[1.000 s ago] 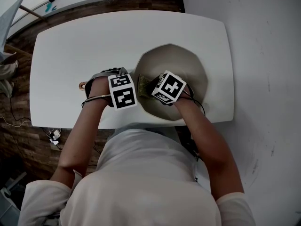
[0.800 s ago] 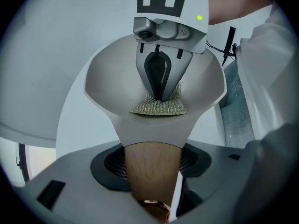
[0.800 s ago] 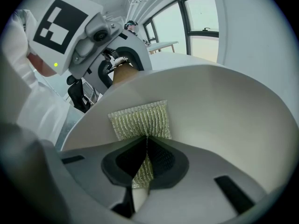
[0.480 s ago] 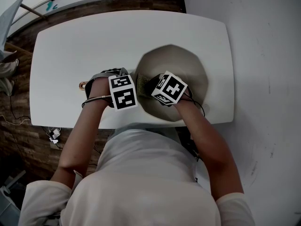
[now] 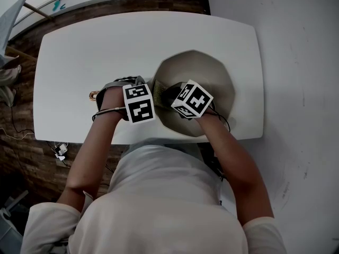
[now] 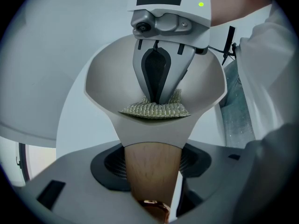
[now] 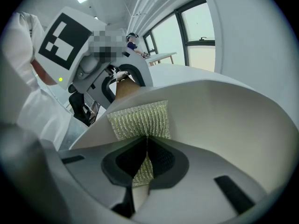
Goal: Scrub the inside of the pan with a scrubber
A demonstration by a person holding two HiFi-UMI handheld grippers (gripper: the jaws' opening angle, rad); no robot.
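Left claw clamps the wooden handle of the pan on the desk — right claw pinches the scrubber inside the pan, near that handle.

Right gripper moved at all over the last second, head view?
Yes, slightly. The right gripper, shut on the scrubber, has crept rightward across the pan, away from its handle-side rim; the pan itself has not shifted.
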